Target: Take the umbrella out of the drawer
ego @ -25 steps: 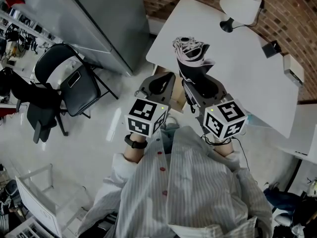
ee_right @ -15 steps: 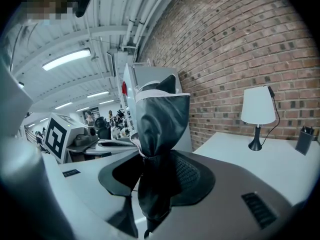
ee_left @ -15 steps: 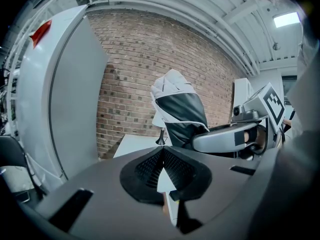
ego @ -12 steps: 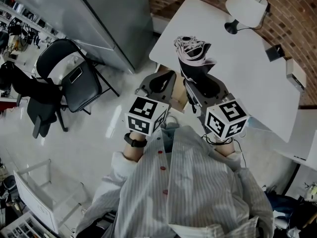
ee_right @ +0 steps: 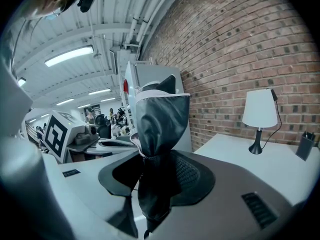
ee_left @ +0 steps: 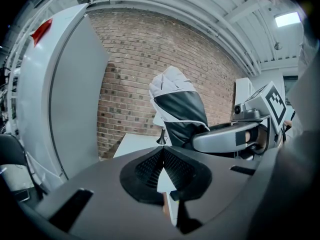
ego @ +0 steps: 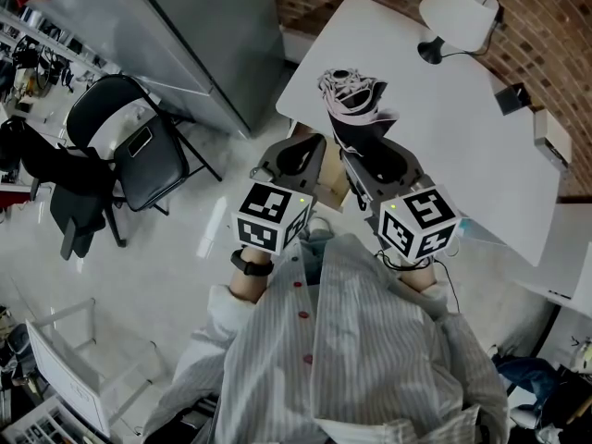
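My right gripper (ego: 359, 148) is shut on a folded black umbrella (ego: 354, 107) with pale trim, which stands upright over the near edge of the white table (ego: 444, 128). In the right gripper view the umbrella (ee_right: 159, 126) rises from between the pads of the right gripper (ee_right: 154, 180) and hides the grip point. The left gripper (ego: 303, 154) hangs just left of it, shut with nothing between its pads. In the left gripper view the left gripper (ee_left: 162, 153) has its pads meeting, and the umbrella (ee_left: 177, 109) and the right gripper (ee_left: 225, 136) show at the right. The drawer is hidden under the grippers.
A white lamp (ego: 453, 12), a dark pen holder (ego: 509, 95) and a small box (ego: 552, 132) stand on the table's far side by the brick wall. A grey cabinet (ego: 203, 35) rises at the left, with a black chair (ego: 129, 151) on the floor beside it.
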Tool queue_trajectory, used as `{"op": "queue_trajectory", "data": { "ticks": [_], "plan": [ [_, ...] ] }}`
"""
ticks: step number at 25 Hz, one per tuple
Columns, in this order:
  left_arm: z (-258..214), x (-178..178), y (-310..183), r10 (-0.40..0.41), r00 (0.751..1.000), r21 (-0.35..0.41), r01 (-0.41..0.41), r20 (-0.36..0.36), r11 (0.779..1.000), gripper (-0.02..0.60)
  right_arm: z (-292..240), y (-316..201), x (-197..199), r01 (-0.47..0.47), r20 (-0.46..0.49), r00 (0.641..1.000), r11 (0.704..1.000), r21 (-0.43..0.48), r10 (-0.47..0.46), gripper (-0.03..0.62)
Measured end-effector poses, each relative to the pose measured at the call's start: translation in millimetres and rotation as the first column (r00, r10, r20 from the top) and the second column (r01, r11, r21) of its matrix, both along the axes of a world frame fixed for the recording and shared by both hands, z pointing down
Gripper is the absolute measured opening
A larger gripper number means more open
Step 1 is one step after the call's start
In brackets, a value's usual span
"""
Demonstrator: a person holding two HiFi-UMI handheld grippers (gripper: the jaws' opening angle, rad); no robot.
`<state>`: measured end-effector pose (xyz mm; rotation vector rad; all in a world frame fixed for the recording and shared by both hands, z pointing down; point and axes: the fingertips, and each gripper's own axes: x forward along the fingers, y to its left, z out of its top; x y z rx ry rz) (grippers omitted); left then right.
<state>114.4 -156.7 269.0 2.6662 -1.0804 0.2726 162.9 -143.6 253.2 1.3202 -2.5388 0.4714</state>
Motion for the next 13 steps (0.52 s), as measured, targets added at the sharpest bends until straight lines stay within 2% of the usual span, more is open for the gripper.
{"op": "queue_trajectory", "data": {
  "ticks": [13],
  "plan": [
    [7.5,-2.5,-3.1,0.003,1.000,-0.020,-0.003,0.002,1.000,0.009,5.1,-0.1,2.1,-0.004,0.004,1.000,1.000,-0.021,0.005,0.184]
  ]
}}
